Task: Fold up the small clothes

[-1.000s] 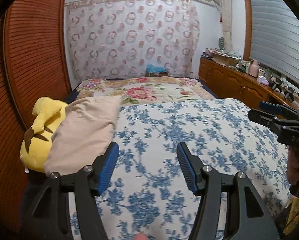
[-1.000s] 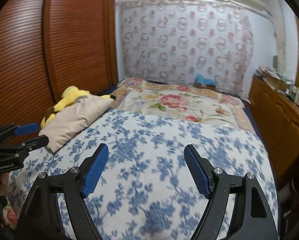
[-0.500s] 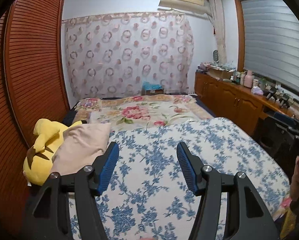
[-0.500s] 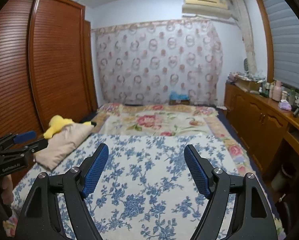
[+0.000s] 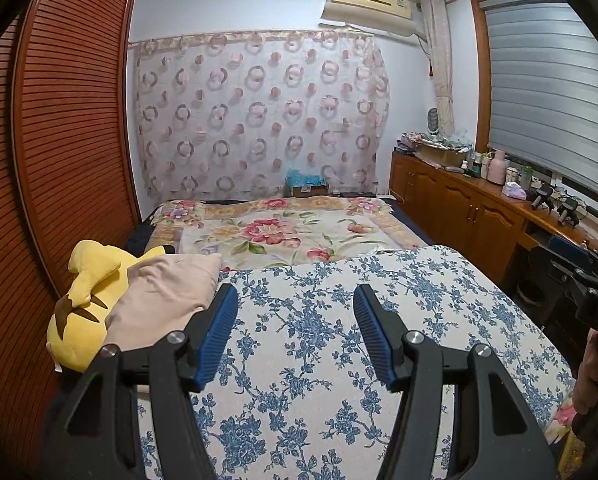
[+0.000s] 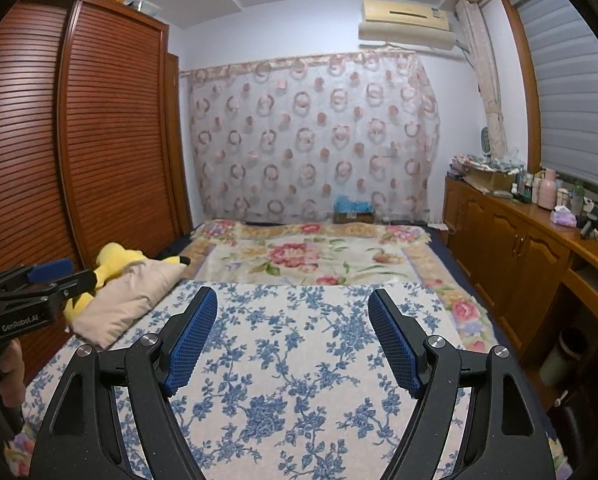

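Note:
My left gripper (image 5: 295, 292) hangs open over a blue-flowered cloth (image 5: 311, 320) spread on the near part of the bed, with nothing between its blue pads. My right gripper (image 6: 293, 294) is also open and empty above the same cloth (image 6: 299, 340). Each gripper shows at the edge of the other's view: the right gripper (image 5: 579, 264) at the far right, the left gripper (image 6: 39, 276) at the far left, each held by a hand. No small garment shows in either view.
A beige pillow (image 5: 159, 296) and a yellow plush toy (image 5: 87, 292) lie at the bed's left edge beside a slatted wooden wardrobe (image 5: 59, 140). A red-flowered blanket (image 5: 283, 232) covers the far half. A cluttered wooden cabinet (image 5: 459, 208) runs along the right.
Both grippers have risen and drawn back from the bed, so more of the wall, the air conditioner and the ceiling shows. Their jaws stand as wide as before.

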Demonstrator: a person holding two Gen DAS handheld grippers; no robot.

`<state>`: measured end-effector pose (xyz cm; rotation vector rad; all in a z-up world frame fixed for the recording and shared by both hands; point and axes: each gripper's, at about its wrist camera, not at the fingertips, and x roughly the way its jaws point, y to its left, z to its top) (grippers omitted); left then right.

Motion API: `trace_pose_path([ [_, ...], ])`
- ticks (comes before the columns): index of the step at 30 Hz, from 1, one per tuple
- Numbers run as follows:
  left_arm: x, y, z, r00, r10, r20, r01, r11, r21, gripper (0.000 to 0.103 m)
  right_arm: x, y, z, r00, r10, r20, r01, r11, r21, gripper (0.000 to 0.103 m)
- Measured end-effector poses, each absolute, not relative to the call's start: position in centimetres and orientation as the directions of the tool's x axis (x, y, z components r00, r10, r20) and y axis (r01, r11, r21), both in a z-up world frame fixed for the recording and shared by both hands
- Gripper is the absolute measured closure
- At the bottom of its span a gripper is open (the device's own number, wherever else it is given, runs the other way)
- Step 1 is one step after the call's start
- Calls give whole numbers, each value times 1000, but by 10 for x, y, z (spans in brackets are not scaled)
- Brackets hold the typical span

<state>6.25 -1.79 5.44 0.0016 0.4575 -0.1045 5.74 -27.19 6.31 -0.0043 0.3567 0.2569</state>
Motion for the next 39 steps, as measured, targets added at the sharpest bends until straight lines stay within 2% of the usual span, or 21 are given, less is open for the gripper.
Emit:
trace_pose_path([
  [39,52,-14,64,902,-89,-423,93,996,-10,43,58,-268,59,906,241,-349,-241,970,43,23],
])
